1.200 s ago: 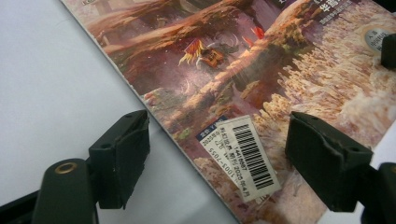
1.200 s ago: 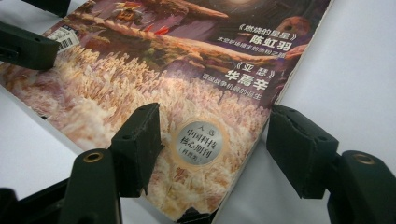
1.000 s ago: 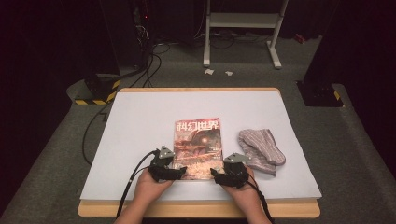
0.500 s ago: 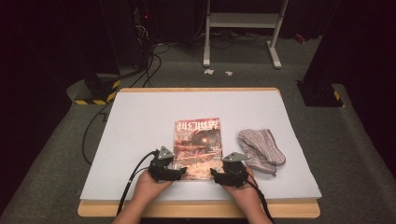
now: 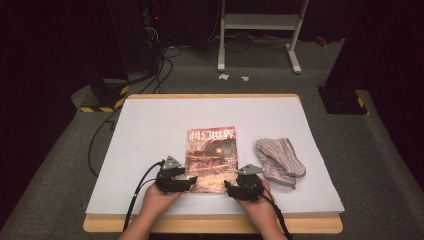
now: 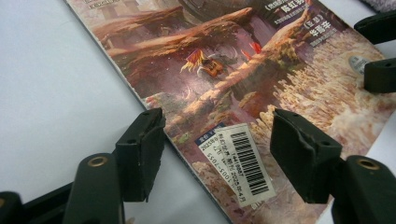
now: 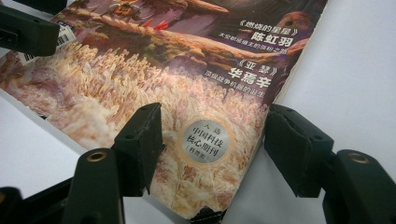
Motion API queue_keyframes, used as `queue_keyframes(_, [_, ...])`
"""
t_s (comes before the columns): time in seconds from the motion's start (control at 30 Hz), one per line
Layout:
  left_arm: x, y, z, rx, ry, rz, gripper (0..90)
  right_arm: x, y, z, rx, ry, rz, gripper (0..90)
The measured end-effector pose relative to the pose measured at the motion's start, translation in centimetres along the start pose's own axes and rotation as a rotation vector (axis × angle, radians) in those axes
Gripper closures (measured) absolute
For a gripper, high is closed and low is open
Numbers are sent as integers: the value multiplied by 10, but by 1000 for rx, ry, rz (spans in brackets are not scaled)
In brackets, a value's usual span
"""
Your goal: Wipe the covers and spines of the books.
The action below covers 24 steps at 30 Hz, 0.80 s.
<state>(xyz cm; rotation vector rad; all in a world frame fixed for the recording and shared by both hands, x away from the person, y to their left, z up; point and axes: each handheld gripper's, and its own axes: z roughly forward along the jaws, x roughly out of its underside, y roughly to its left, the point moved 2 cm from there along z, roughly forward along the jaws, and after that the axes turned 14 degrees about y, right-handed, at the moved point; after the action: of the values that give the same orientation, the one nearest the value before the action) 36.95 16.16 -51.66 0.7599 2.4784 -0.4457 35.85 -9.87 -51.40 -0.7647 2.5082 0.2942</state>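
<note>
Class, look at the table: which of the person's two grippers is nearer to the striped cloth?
The right. The right gripper sits at the magazine's near right corner, just left of the striped cloth; the left gripper is at the near left corner, farther off.

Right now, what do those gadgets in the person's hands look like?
Each hand holds a small black tool. The left gripper and right gripper each carry a grey three-cornered plate on top and trail a black cable back along the bare forearms; no sleeves show. Up close, the left gripper's fingers are chunky black blocks with brass-coloured rivets behind them.
</note>
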Motion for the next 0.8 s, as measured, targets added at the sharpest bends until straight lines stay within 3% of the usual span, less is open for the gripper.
queue_keyframes(0.07, [2,-1,0,-19,1,34,382,1,-1,0,-13,3,2,372])
queue_keyframes(0.3, [6,-3,-1,-47,-19,7,344,5,-3,0,-32,-17,0,372])
queue_keyframes(0.43, [6,-3,-1,-52,-21,15,344,6,-3,-1,-36,-13,-2,372])
queue_keyframes(0.63, [3,-3,-2,-34,20,6,365,6,-2,-2,-36,-8,-4,372])
queue_keyframes(0.8, [2,-1,-2,-14,23,-3,393,5,-2,-2,-36,-5,-2,372])
